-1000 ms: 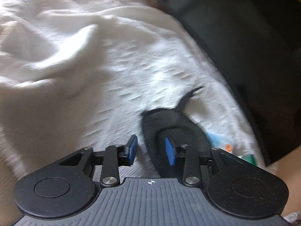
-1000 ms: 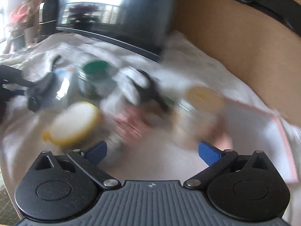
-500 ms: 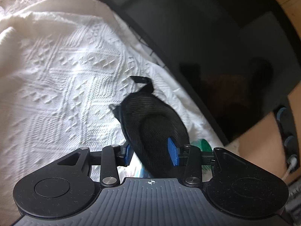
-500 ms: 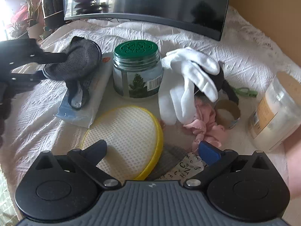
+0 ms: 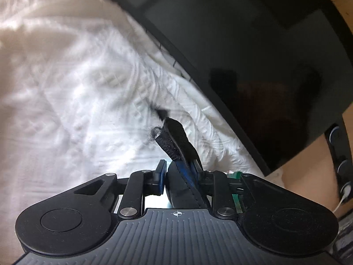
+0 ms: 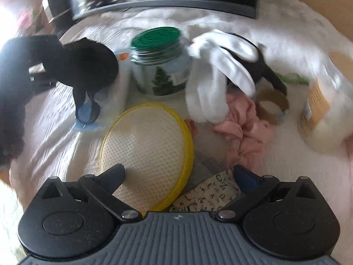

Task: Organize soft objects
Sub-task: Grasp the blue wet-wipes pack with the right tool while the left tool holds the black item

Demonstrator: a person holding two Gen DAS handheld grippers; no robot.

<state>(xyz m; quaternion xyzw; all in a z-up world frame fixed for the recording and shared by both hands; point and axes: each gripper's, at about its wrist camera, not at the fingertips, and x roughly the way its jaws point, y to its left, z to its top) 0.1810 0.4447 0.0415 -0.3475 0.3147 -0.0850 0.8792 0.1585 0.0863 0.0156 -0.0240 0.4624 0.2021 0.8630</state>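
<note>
My left gripper (image 5: 177, 175) is shut on a black mesh pad (image 5: 178, 141) and holds it above the white bedspread (image 5: 77, 92); its strap end sticks up past the fingers. In the right wrist view the same black pad (image 6: 92, 64) hangs from the left gripper (image 6: 35, 70) at the left. My right gripper (image 6: 178, 174) is open and empty above a yellow-rimmed mesh pad (image 6: 147, 148). A white glove (image 6: 218, 66), a pink scrunchie (image 6: 242, 123) and a letter-print cloth (image 6: 211, 196) lie near it.
A green-lidded glass jar (image 6: 161, 66) stands at the middle back. A cardboard tape roll (image 6: 273, 103) and a pale plastic tub (image 6: 326, 110) sit at the right. A blue-and-white packet (image 6: 88, 119) lies at the left. A dark monitor (image 5: 253, 55) stands along the bed's far edge.
My left gripper has closed on the black pad and lifted it off the packet. My right gripper has moved a little nearer the yellow-rimmed pad and stays open.
</note>
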